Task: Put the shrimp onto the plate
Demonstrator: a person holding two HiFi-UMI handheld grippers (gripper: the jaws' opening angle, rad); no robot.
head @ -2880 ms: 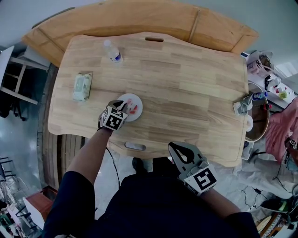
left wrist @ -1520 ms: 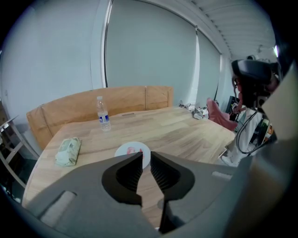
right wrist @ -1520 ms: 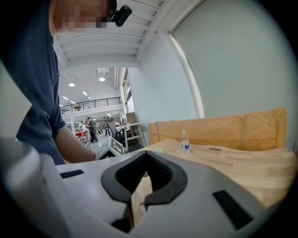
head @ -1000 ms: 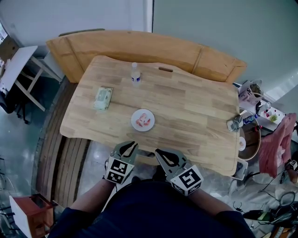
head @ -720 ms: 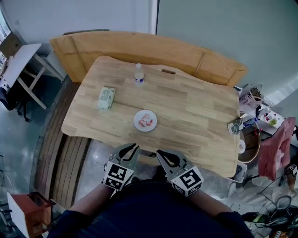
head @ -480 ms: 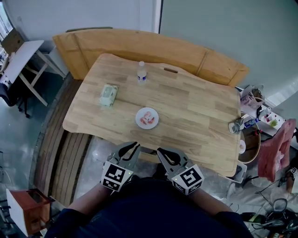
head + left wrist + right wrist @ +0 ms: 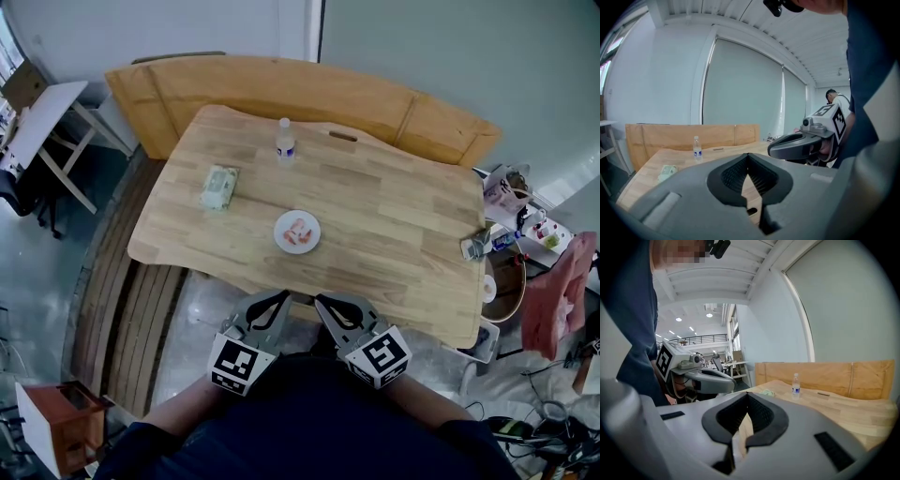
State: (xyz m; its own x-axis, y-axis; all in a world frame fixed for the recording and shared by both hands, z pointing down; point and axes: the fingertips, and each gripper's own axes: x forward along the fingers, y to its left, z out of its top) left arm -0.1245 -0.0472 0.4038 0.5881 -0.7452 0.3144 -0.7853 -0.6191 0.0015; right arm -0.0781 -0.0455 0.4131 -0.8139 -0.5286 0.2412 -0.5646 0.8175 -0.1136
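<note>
With the left gripper (image 7: 279,300) pulled back from the plate (image 7: 278,232) at centre frame, both it and the right gripper (image 7: 324,302) are being held pressed together, empty, at lower centre. The shrimp (image 7: 298,232) is being left on the plate, so the task is judged done.

Wooden table (image 7: 403,216) — water bottle (image 7: 285,141) near its far edge, wipes packet (image 7: 219,186) leftward.

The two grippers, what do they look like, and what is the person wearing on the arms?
Both the left gripper and right gripper are grey plastic, each with two curved jaws lined with black ribbed pads. Each carries a white cube with black square markers. The person wears a dark navy top.
</note>
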